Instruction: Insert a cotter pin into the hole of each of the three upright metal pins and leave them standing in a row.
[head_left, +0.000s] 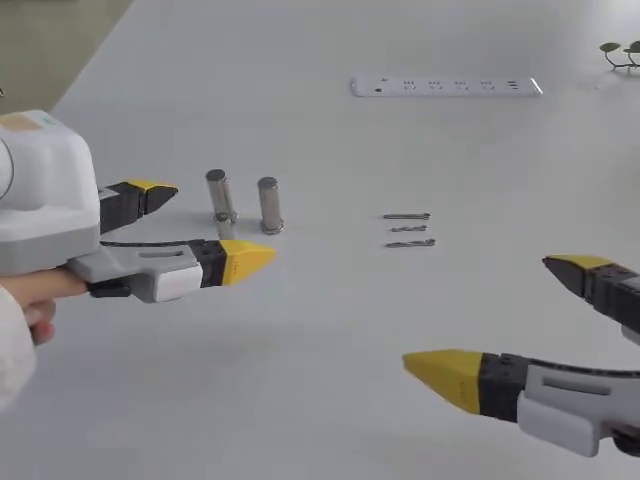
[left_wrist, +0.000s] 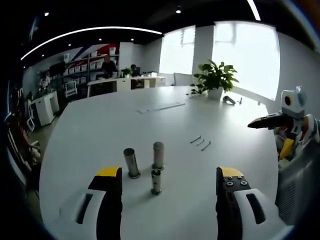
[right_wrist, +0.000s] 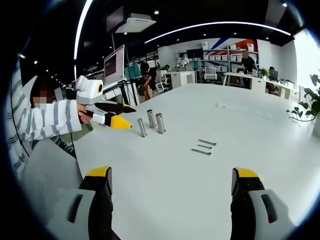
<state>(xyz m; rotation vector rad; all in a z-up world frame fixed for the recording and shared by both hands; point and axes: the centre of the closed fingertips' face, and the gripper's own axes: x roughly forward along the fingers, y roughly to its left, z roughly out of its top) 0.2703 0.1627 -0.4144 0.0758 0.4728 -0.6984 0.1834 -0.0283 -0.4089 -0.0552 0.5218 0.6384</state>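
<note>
My left gripper (head_left: 213, 221) hangs over the table (head_left: 330, 400) on the side of its left edge. Its jaws are wide apart and grip nothing. Just past its tips, a tall metal pin (head_left: 219, 192) and a second tall pin (head_left: 268, 203) stand upright side by side. A shorter pin (head_left: 226, 226) stands just beside them, on the near-edge side. Three cotter pins (head_left: 408, 229) lie flat and parallel, well apart from those, toward the right edge. My right gripper (head_left: 478, 311) hovers by the near edge with its jaws spread and bare. A power strip (head_left: 445, 87) lies toward the far edge.
</note>
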